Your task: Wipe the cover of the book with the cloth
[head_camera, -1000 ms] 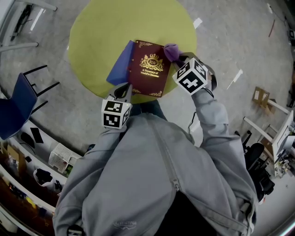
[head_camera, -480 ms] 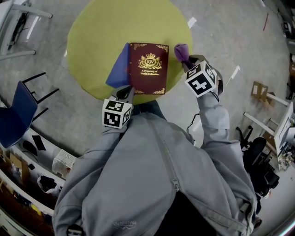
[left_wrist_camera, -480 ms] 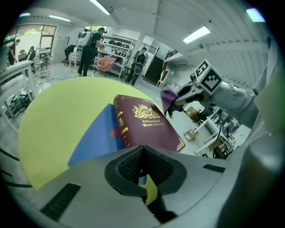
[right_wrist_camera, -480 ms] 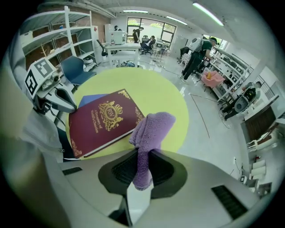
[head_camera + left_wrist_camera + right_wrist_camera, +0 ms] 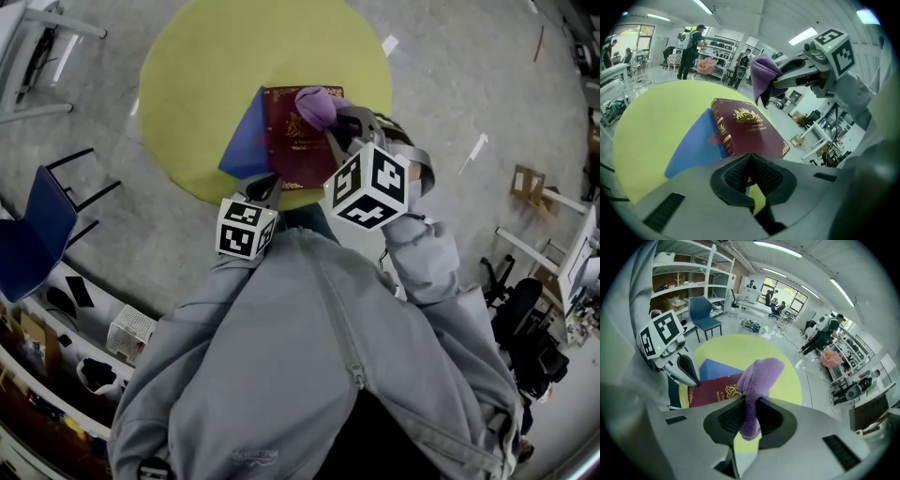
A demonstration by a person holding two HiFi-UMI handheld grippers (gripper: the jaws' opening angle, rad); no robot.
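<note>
- Maroon and gilt-stamped, the book [image 5: 295, 150] lay closed and cover up at the near edge of the round yellow-green desk [image 5: 206, 66], its near end reaching that edge.
- Under the book, a blue sheet [image 5: 246, 141] lay flat on the desk and stuck out past the spine, toward the desk's left edge.
- My right gripper [image 5: 336, 131] was clamped on the purple cloth [image 5: 319, 105]. In the right gripper view, the cloth [image 5: 757, 376] ran up between the two pads and bunched into a soft wad beyond the tips.
- From the left gripper view, that wad [image 5: 764, 79] hung over the far end of the cover [image 5: 750, 133], on the side toward the desk's right edge. I could not tell whether it touched the cover.
- My left gripper [image 5: 265, 185] sat at the near edge of the desk, at the book's near left corner. In its own view the pads [image 5: 736, 176] met at the tips with nothing held between them, and only slivers of blue and desk yellow showed lower in the gap.
- Both marker cubes faced the head camera, the left one [image 5: 246, 228] just off the near edge and the right one [image 5: 367, 186] raised higher beside it.
- Off the desk's left edge, a blue chair [image 5: 37, 206] stood on the grey floor, well apart from the work.
</note>
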